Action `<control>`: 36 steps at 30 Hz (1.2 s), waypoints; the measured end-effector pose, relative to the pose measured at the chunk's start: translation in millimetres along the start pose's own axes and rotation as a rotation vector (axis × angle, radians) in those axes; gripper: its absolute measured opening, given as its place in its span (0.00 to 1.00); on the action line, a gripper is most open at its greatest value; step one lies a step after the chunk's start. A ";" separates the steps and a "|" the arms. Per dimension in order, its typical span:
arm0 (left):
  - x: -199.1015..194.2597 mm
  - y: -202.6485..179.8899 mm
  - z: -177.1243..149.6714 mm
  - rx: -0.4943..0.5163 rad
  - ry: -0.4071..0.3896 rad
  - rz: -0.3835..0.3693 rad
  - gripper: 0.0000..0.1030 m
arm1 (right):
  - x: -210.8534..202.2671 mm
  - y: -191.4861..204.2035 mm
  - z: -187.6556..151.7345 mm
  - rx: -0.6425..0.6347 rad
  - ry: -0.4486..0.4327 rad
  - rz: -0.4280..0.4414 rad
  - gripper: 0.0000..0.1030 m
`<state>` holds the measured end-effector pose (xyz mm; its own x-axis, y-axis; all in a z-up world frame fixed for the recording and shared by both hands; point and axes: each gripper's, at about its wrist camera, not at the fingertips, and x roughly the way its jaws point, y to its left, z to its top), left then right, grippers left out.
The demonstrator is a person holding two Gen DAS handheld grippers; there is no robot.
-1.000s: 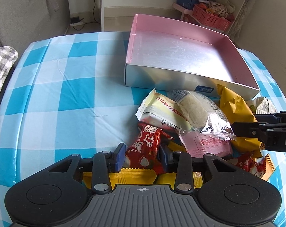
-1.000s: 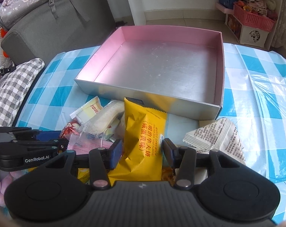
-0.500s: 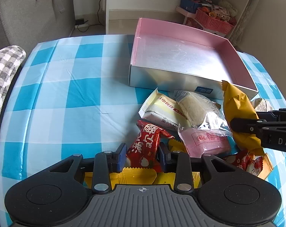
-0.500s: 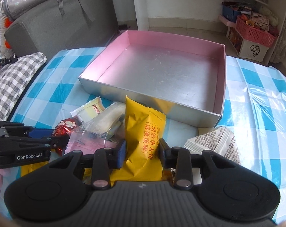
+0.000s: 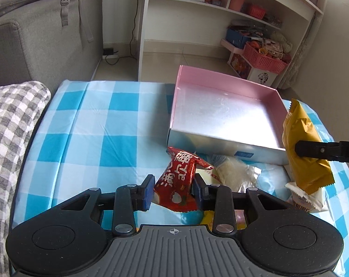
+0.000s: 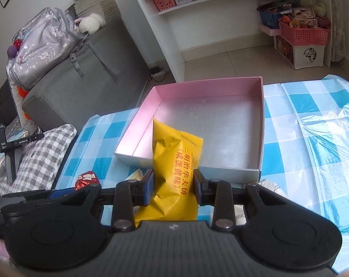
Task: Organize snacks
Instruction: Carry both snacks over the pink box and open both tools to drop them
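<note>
My left gripper [image 5: 173, 190] is shut on a red snack packet [image 5: 180, 180] with white characters, held up off the blue checked tablecloth [image 5: 86, 138]. My right gripper [image 6: 173, 187] is shut on a yellow snack packet [image 6: 174, 159], lifted in front of the empty pink-walled box [image 6: 211, 127]. In the left wrist view that yellow packet [image 5: 304, 152] hangs from the right gripper's finger [image 5: 313, 149] just right of the box [image 5: 223, 115]. A clear-wrapped white snack [image 5: 232, 170] and other wrapped snacks [image 5: 306, 200] lie on the cloth in front of the box.
A grey checked cushion [image 5: 10, 133] lies left of the table, with a grey sofa [image 5: 35, 34] behind. White shelves [image 5: 220, 7] and a pink basket [image 5: 264, 58] stand on the floor beyond. A crinkled clear plastic sheet [image 6: 324, 133] covers the cloth at the right.
Both grippers have risen with their packets. The red packet has come up off the snack pile, and the yellow packet now hangs clear beside the box. The right jaws closed tighter on the yellow packet.
</note>
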<state>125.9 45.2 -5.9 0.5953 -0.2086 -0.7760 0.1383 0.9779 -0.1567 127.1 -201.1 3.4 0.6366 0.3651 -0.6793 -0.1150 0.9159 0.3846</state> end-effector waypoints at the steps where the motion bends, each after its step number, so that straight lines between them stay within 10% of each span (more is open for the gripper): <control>1: 2.4 -2.1 5.7 0.001 -0.008 -0.002 0.32 | 0.8 -2.2 3.5 0.004 -0.008 -0.003 0.30; 18: 109.2 -56.2 54.5 0.155 -0.045 0.075 0.32 | 25.9 -57.4 30.6 0.076 -0.166 -0.039 0.31; 36: 93.1 -46.0 30.4 0.138 0.009 0.079 0.36 | 46.1 -45.5 23.9 0.011 -0.084 -0.081 0.33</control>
<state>199.0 -19.6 -52.3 0.6015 -0.1307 -0.7881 0.1995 0.9798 -0.0102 179.8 -230.0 -30.4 0.7054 0.2747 -0.6534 -0.0530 0.9397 0.3378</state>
